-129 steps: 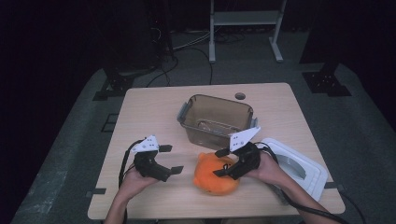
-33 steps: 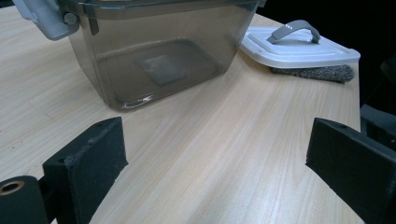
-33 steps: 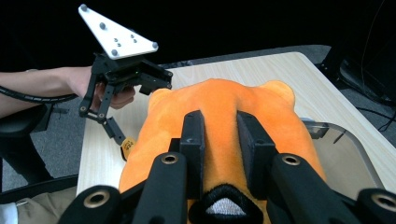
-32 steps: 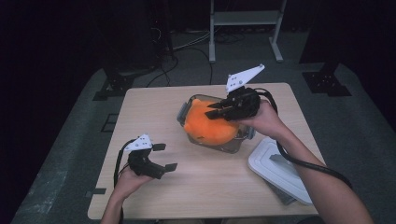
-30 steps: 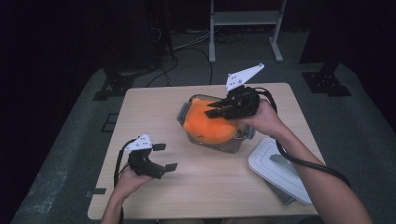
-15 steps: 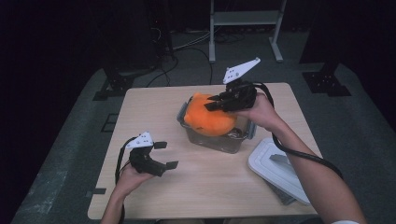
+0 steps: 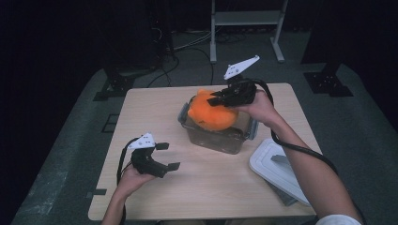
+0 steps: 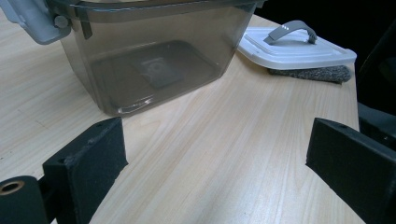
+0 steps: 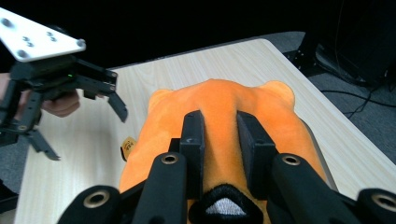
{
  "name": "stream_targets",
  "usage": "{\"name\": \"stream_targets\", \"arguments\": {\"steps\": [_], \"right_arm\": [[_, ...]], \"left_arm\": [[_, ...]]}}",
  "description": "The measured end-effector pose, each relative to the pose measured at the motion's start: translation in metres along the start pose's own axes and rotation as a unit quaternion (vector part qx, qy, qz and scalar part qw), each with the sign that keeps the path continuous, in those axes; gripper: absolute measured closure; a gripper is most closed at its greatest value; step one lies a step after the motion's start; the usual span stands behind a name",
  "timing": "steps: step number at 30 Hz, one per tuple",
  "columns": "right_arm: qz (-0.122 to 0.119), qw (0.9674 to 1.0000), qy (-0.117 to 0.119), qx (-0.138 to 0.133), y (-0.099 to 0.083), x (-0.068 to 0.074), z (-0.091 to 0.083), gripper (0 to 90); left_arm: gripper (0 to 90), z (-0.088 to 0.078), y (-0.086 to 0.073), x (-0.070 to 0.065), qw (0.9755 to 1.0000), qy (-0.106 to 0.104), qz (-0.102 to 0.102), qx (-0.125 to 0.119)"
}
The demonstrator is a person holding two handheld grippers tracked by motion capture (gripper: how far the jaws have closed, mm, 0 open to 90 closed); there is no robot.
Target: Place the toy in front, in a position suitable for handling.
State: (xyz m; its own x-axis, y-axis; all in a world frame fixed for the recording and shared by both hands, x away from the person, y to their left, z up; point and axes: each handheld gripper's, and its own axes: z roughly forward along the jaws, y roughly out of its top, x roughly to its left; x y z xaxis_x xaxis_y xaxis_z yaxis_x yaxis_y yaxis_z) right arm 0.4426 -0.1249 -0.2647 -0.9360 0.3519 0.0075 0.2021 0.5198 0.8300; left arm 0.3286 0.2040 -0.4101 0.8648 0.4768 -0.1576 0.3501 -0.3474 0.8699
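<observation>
right gripper (image 9: 219, 128) pinches orange plush (image 7: 212, 112) over container (image 7: 217, 138).

This looks like a lab or recording studio. A lone wooden table (image 7: 155, 197) stands on grey carpet against black surroundings. Cables (image 7: 192, 44), dark stand bases (image 7: 327, 79) and a metal frame (image 7: 244, 21) stand behind it.

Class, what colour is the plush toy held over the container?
Orange; the plush toy shows best in the right gripper view, pinched in the right claw.
</observation>
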Motion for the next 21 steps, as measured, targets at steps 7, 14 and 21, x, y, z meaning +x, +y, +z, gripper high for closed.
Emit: {"name": "stream_targets", "arguments": {"steps": [7,14,21], "right_arm": [[0.012,0.9999,-0.005,0.000,-0.008,-0.012,0.008,73.3],[0.027,0.9995,-0.013,0.002,-0.014,-0.022,0.016,73.3],[0.038,0.9991,-0.015,0.009,-0.022,-0.030,0.028,73.2]], "left_arm": [[3.9,0.001,0.000,-0.001,1.0000,-0.002,0.001,0.005],[3.9,0.000,-0.001,0.000,1.0000,-0.003,0.001,0.006],[3.9,0.000,-0.001,-0.001,1.0000,-0.003,0.001,0.006]]}}
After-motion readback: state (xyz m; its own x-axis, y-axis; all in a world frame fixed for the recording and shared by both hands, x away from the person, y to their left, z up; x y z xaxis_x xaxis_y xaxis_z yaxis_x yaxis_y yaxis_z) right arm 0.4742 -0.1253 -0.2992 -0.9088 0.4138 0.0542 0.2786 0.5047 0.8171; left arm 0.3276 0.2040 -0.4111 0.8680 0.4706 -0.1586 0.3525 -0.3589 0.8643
